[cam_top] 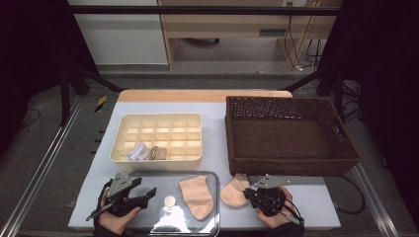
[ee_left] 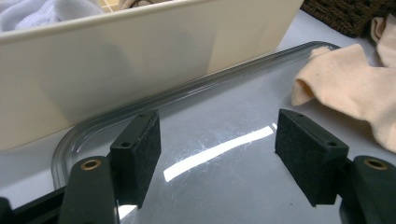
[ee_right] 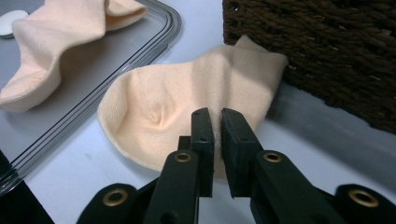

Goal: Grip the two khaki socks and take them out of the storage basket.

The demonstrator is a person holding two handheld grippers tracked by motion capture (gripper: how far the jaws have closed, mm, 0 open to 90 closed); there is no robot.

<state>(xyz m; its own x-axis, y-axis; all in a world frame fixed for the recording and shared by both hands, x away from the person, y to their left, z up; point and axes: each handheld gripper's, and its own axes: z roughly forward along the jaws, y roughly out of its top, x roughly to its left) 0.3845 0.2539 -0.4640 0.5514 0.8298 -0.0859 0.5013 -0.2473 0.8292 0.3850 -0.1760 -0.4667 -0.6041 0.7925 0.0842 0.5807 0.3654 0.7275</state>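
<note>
A peach sock (cam_top: 234, 191) (ee_right: 154, 107) lies on the grey mat, between the clear tray (cam_top: 148, 177) and the wicker basket (cam_top: 291, 136). My right gripper (cam_top: 249, 193) (ee_right: 217, 126) sits low over it. Its jaws are nearly together, with a pinch of the sock's fabric between the pads. A second peach sock (cam_top: 196, 195) (ee_left: 355, 88) (ee_right: 56, 42) rests on the tray. At the tray's left end my left gripper (cam_top: 148, 195) (ee_left: 217, 154) stands open just above it, with nothing between its pads.
A cream divided organizer (cam_top: 155, 136) (ee_left: 140, 56) behind the tray holds a white rolled sock (cam_top: 137, 152) and a brown one (cam_top: 157, 153). A small white disc (cam_top: 169, 201) lies on the tray. The basket wall (ee_right: 317, 46) is close beside the right gripper.
</note>
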